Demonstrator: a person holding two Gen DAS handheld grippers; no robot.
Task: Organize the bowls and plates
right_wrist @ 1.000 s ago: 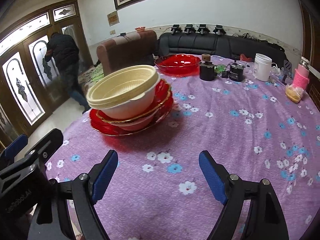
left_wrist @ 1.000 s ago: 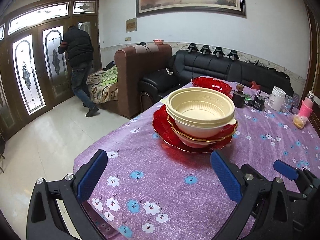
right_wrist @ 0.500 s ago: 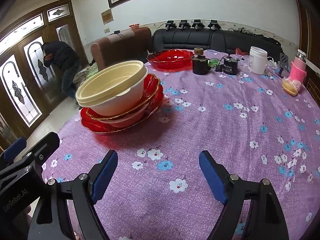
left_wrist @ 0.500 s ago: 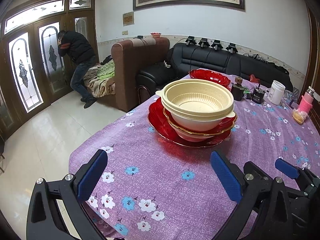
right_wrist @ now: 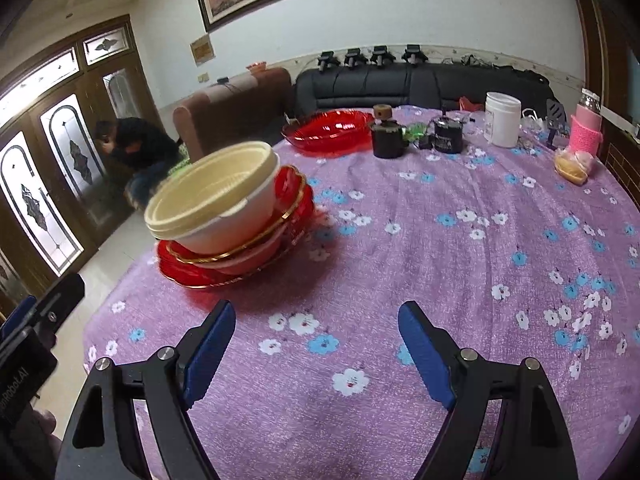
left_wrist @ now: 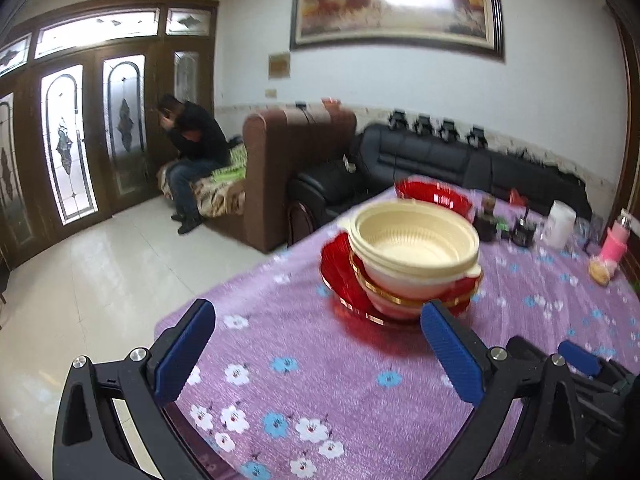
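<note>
Stacked bowls and plates [right_wrist: 232, 224] — beyond the gaping right gripper [right_wrist: 316, 344], leftward.

A stack of cream plastic bowls [right_wrist: 216, 204] nested on red gold-rimmed plates [right_wrist: 240, 264] sits near the left edge of the round purple flowered table [right_wrist: 440, 260]. A red glass dish [right_wrist: 328, 130] lies behind it, toward the far edge; a white plastic jar [right_wrist: 502, 120] stands right of that dish.

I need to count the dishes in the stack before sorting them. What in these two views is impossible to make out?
- Stack, both views: the cream bowls nest, so their number and the dishes beneath are hidden.
- Far red plate, left wrist view: partly behind the stack, blurred.
- Stack's far side, right wrist view: hidden by the cream bowls.
- Black containers: labels too small.
</note>
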